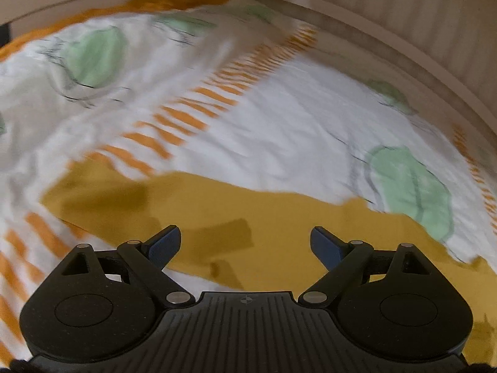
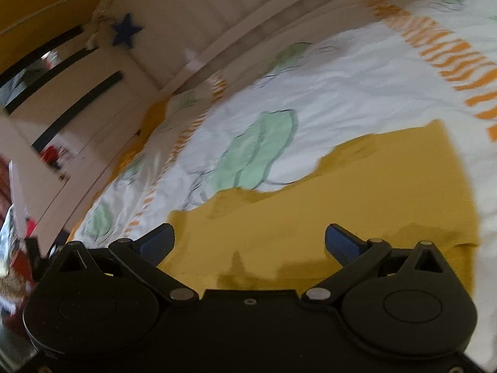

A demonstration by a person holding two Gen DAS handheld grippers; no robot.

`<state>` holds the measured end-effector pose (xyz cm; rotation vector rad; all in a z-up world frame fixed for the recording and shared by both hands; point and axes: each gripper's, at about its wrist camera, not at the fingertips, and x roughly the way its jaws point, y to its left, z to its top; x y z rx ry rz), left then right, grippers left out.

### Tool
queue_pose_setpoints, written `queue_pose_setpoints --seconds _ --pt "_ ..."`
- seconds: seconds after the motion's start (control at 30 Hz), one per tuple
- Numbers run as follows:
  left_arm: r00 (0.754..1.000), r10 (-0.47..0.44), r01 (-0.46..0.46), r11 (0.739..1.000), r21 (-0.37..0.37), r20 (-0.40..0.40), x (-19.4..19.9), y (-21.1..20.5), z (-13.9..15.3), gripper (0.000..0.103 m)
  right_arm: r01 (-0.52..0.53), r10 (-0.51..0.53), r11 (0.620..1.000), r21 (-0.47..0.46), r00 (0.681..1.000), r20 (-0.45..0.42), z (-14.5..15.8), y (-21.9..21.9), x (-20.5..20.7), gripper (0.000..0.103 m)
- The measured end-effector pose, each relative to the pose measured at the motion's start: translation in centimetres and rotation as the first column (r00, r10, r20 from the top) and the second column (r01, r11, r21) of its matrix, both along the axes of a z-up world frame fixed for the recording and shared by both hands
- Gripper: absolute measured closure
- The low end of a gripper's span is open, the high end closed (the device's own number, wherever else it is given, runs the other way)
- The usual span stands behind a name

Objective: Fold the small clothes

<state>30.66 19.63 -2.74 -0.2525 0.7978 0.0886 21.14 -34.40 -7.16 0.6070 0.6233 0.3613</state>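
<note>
Bedspread (image 1: 279, 118) open all round, headboard (image 1: 403, 31) bounding far edge

No readable text, label, brand or number anywhere here; motion blur smears both views, and nothing legible stands out.

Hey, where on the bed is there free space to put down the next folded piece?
Free: the white printed bedspread between the mustard garment and the slatted bed frame. Crowded: the near side, which the garment covers.
</note>
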Motion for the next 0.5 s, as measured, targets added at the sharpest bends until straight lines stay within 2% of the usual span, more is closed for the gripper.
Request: queue_pose_setpoints --seconds 0.13,0.3,0.5 --pt "0.998 0.066 -0.066 0.998 -0.004 -0.009 0.0 3.6 0.3 0.012 -0.037 0.037 0.999 -0.021 0.999 0.031 0.4 2.0 -0.9 0.000" --pt "0.987 0.158 -0.158 0.985 -0.073 -0.013 -0.8 7.3 0.0 0.012 -0.090 0.091 0.995 -0.040 0.995 0.030 0.0 3.7 -1.0 0.000" --pt "0.975 0.216 -0.220 0.970 -0.100 -0.048 -1.1 9.4 -1.4 0.012 -0.096 0.097 0.994 -0.046 0.995 0.007 -0.6 4.1 -1.1 0.000"
